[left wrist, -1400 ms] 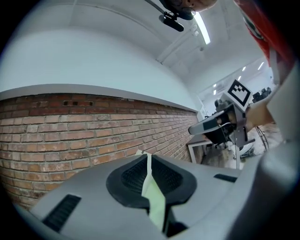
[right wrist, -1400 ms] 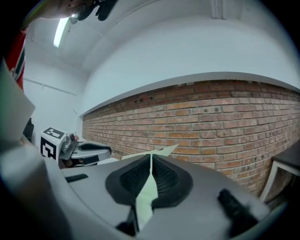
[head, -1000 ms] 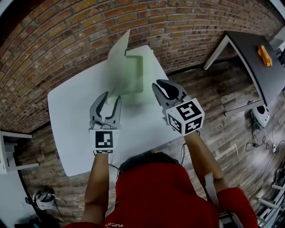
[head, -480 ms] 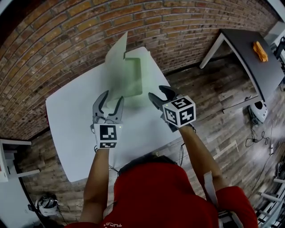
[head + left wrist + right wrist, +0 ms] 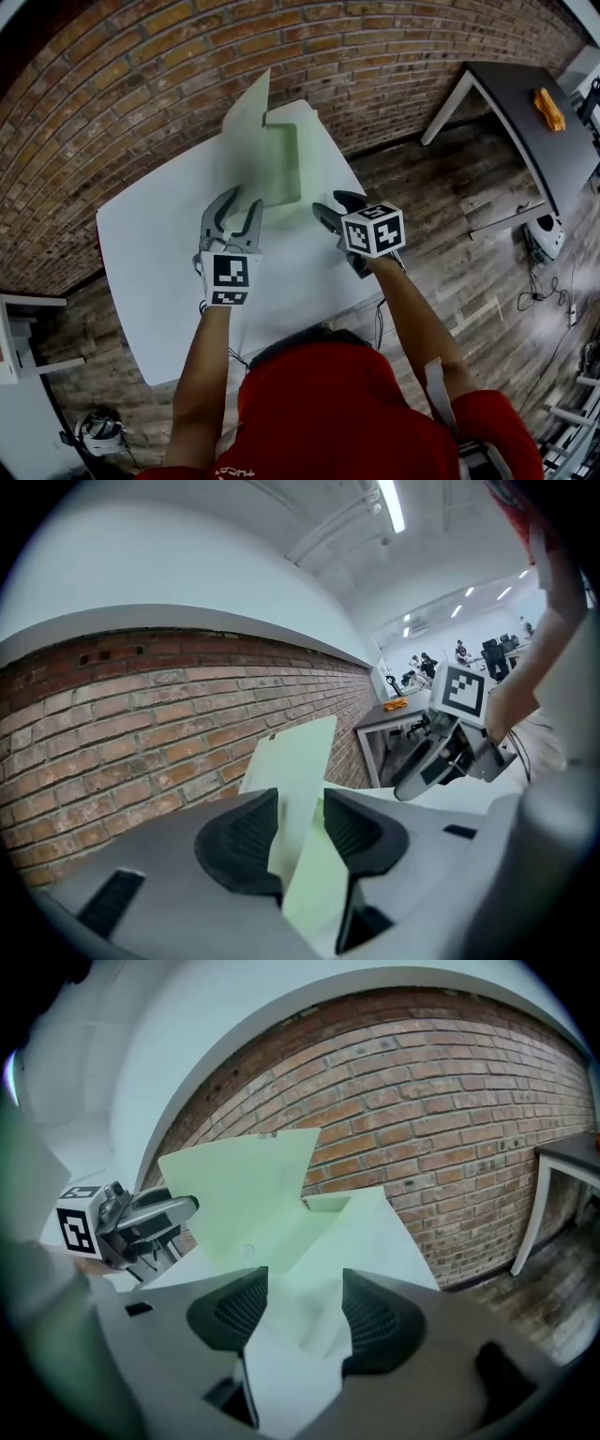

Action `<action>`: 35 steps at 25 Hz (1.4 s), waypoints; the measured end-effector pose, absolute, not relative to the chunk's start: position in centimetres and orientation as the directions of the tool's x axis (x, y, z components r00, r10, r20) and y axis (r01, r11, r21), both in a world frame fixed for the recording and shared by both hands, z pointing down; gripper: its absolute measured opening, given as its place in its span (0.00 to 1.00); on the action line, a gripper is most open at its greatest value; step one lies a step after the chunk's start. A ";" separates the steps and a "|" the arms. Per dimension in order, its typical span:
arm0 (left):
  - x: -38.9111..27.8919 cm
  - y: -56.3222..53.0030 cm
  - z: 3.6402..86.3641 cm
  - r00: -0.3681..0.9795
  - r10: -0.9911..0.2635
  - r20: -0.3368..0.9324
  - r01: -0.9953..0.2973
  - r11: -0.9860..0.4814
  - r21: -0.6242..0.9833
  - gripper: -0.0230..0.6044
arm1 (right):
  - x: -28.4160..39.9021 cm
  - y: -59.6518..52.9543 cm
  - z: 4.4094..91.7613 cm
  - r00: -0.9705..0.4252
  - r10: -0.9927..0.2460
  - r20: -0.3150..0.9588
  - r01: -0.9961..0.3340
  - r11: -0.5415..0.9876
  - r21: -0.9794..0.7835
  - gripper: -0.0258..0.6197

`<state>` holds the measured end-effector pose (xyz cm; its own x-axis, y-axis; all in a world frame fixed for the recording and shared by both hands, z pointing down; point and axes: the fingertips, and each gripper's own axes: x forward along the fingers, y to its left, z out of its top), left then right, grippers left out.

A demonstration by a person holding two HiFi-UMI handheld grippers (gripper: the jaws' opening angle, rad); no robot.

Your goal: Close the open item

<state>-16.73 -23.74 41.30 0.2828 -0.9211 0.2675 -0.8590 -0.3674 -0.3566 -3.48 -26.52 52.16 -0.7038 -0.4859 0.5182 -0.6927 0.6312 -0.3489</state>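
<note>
A pale green box lies open on the white table, its lid standing upright on the left side. My left gripper is at the box's near left corner. Its jaws are closing, and in the left gripper view a green edge shows in the gap between the pads; I see no pressing. My right gripper hovers at the box's near right side, jaws opening with nothing between them. In the right gripper view the box lies ahead of the right gripper.
A brick wall runs behind the table. To the right stands a dark table with an orange object on it, over a wooden floor with cables and a small device. A white shelf stands at the left.
The right gripper's jaws have gone from shut to open, and it has drawn back and turned at the box's right side. The left gripper has edged toward the box's corner.
</note>
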 end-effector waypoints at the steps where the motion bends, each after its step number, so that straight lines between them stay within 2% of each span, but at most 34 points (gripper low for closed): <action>1: -16.6 -23.8 41.3 0.286 -0.920 0.268 -0.857 -0.371 -0.357 0.28 | -3.5 -26.6 52.4 -0.709 -0.481 0.516 -0.689 0.628 -0.361 0.39; 8: -15.4 -24.3 41.1 0.305 -0.912 0.275 -0.843 -0.393 -0.368 0.20 | -3.5 -27.2 53.9 -0.706 -0.452 0.545 -0.687 0.622 -0.376 0.39; 25: -11.4 -24.9 43.0 0.382 -0.863 0.331 -0.782 -0.493 -0.381 0.15 | -4.3 -27.1 55.2 -0.746 -0.372 0.552 -0.629 0.666 -0.401 0.39; 35: -9.0 -24.9 45.3 0.428 -0.805 0.411 -0.705 -0.582 -0.405 0.15 | -4.1 -27.1 55.2 -0.756 -0.349 0.554 -0.604 0.697 -0.386 0.39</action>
<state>-8.97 -24.92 45.26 0.4277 -0.8048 0.4114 -0.7055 -0.5818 -0.4047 -4.13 -27.11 55.17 -0.7561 -0.3486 0.5538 -0.6042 0.6970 -0.3862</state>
